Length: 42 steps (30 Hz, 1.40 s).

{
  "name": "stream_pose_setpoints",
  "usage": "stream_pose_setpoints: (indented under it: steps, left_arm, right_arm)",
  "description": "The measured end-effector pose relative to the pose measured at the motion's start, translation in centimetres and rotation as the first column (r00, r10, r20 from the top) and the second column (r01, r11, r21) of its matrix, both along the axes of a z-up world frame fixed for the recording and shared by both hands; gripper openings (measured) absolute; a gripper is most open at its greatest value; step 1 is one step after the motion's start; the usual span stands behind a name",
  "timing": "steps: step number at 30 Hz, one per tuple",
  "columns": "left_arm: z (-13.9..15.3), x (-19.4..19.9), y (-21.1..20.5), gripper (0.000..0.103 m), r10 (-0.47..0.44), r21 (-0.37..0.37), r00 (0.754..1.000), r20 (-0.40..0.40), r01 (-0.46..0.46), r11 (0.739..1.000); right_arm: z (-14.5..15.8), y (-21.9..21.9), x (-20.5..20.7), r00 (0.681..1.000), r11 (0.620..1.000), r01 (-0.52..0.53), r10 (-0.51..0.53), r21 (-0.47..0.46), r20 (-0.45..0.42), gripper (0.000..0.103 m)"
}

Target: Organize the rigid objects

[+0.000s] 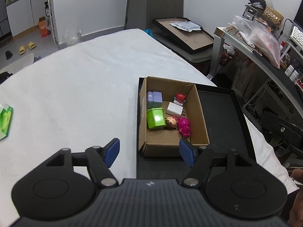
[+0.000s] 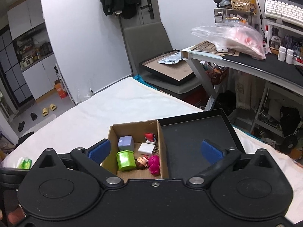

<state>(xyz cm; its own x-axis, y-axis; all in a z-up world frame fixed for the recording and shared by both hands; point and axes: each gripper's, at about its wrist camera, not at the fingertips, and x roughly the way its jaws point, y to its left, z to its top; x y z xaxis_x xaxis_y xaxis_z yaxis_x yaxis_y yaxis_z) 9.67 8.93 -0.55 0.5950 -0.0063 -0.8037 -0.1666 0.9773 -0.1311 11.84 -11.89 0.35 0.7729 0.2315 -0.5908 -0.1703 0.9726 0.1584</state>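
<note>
Toys (image 1: 162,113) fill the cardboard box (image 1: 200,124); left claw (image 1: 149,151) and right claw (image 2: 154,151), apparently hovering, spread empty.

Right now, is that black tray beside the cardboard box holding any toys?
No: the black tray lies bare, and the toys all sit inside the cardboard box.

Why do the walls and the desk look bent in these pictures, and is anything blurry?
Left wrist view: fisheye bending curves the white table edge and the walls; the cardboard box at centre stays sharp. Right wrist view: the desk bows likewise, corners go dark, and soft even light leaves only faint shadows inside the box.
</note>
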Motion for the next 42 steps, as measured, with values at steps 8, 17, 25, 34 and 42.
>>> stream_pose_setpoints:
  steps: [8, 17, 25, 34, 42]
  left_arm:
    - [1.2, -2.0, -1.5, 0.068, -0.03, 0.046, 0.999, 0.012, 0.029, 0.999]
    - [1.9, -4.3, -2.8, 0.068, -0.047, 0.076, 0.999, 0.02, 0.045, 0.996]
    - [2.2, -5.6, -3.8, 0.069, -0.061, 0.095, 0.998, 0.022, 0.059, 0.994]
    - [2.0, -6.9, -4.4, 0.069, -0.058, 0.107, 0.998, 0.023, 0.055, 0.993]
    - [2.5, -7.6, -4.4, 0.069, -0.052, 0.122, 0.998, 0.027, 0.049, 0.991]
  right_arm:
    - [1.1, -1.8, -2.2, 1.0, 1.0, 0.019, -0.019, -0.009, -0.005, 0.103]
    - [1.7, -2.4, -3.9, 0.999, 0.999, 0.019, -0.02, -0.05, -0.034, 0.103]
    - [2.5, -3.7, -5.3, 0.999, 0.999, 0.04, -0.041, -0.02, -0.024, 0.103]
    - [2.2, -5.1, -6.7, 0.999, 0.998, 0.049, -0.05, -0.029, -0.022, 0.103]
    - [2.2, -5.4, -7.2, 0.998, 0.998, 0.05, -0.051, -0.03, -0.026, 0.103]
